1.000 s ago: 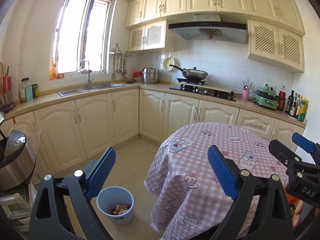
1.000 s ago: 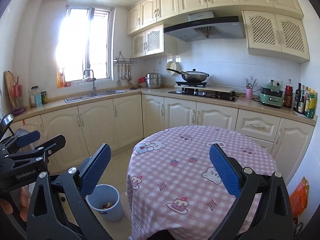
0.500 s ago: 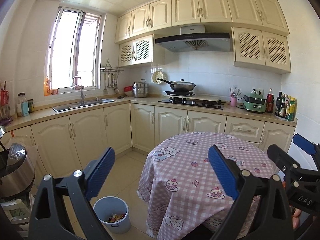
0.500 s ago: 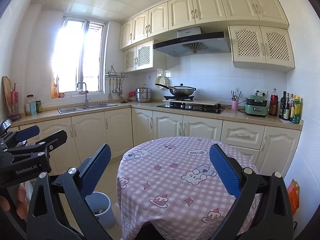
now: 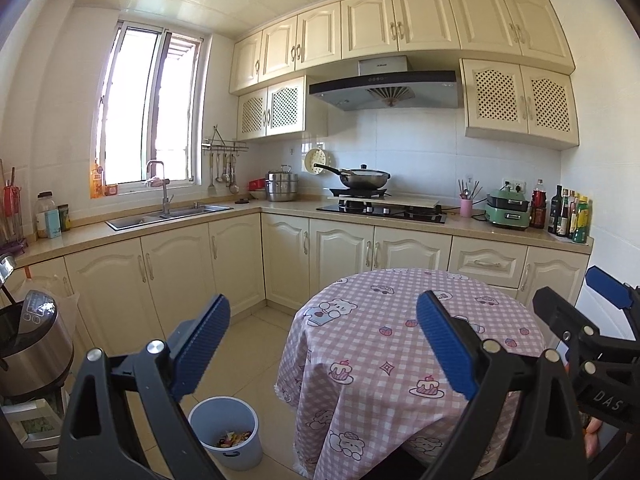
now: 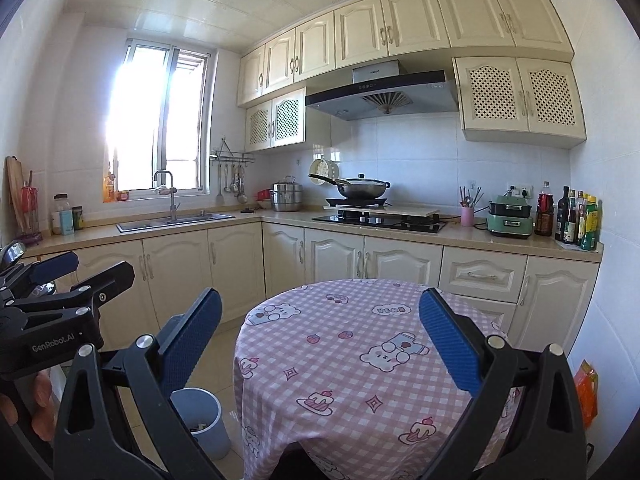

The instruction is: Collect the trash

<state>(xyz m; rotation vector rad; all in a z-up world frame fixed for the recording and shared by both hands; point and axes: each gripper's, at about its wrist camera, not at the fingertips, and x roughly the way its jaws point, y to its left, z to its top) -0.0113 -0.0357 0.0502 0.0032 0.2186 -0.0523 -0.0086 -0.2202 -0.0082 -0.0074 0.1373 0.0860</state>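
Two hand-held grippers hang side by side above a round worktop draped in a pink checked cloth with cartoon bears and cakes (image 5: 404, 344) in a cream-cabinet kitchen. The left gripper (image 5: 322, 344) holds its blue-padded fingers (image 5: 202, 344) spread wide with nothing between them; the right gripper (image 6: 320, 340) does the same, its blue-padded fingers (image 6: 448, 340) released and empty over the cloth. Each gripper shows at the edge of the other's view, the right one at the far right of the left camera, the left one at the far left of the right camera.

The collected trash, a small heap of colourful wrappers (image 5: 234, 438), lies in the bottom of a pale blue round plastic bin (image 5: 226, 432) that stands on the tiled floor just beside the worktop's left edge, below the left gripper.

Behind, a steel sink with a tall tap (image 5: 168, 212) sits under a bright window, a dark lidded wok (image 5: 362, 178) rests on the black hob beneath a range hood, and a mint-green appliance (image 5: 506, 210) stands beside a row of bottles. A steel rice cooker (image 5: 30, 344) stands at far left.
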